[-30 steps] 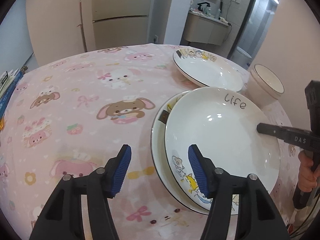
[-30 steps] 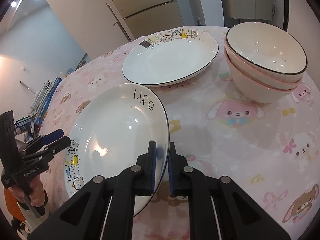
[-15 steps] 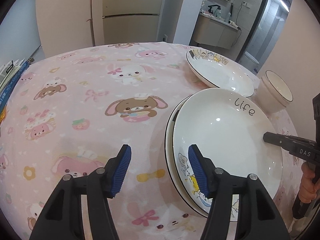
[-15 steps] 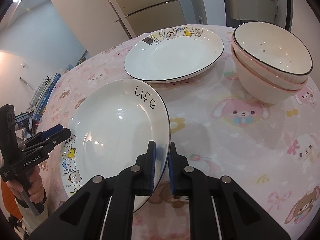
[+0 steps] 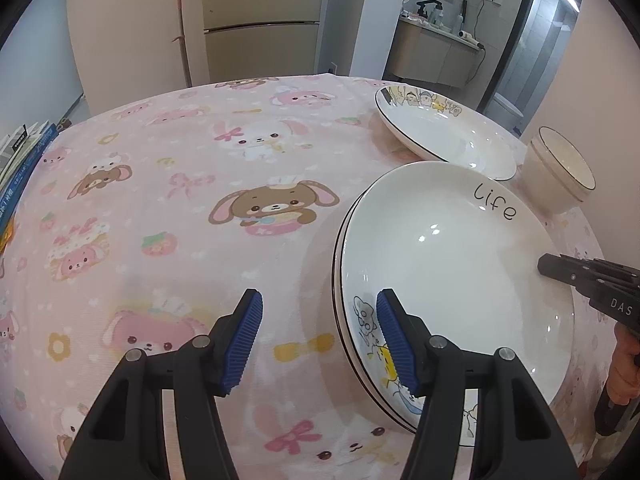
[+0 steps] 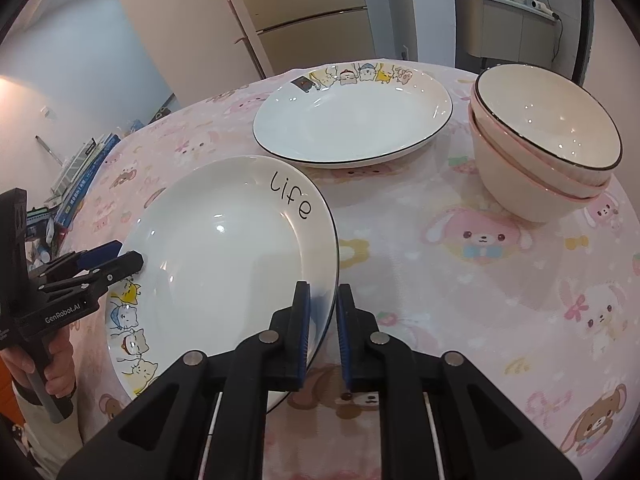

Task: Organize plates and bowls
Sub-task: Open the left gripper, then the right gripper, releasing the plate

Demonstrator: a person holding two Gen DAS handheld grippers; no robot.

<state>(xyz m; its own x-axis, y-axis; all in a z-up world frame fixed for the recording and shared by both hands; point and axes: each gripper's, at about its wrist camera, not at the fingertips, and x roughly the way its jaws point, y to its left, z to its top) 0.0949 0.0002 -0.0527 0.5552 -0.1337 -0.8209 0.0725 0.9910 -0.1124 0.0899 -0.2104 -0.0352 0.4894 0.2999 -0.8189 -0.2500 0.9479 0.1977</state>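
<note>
Plates: the "life" plate (image 6: 224, 248) now lies stacked on a second plate (image 5: 340, 280), where 1 second ago it was tilted with more of that plate showing. The right gripper (image 6: 322, 316) straddles its rim at 3 o'clock, pads slightly apart; whether they still press is unclear. The left gripper (image 5: 318, 340) hovers spread, empty, at 9 o'clock. A third plate (image 6: 352, 120) sits at 12, 2 nested bowls (image 6: 548, 140) at 2. The lower plate's rim is mostly hidden.
</note>
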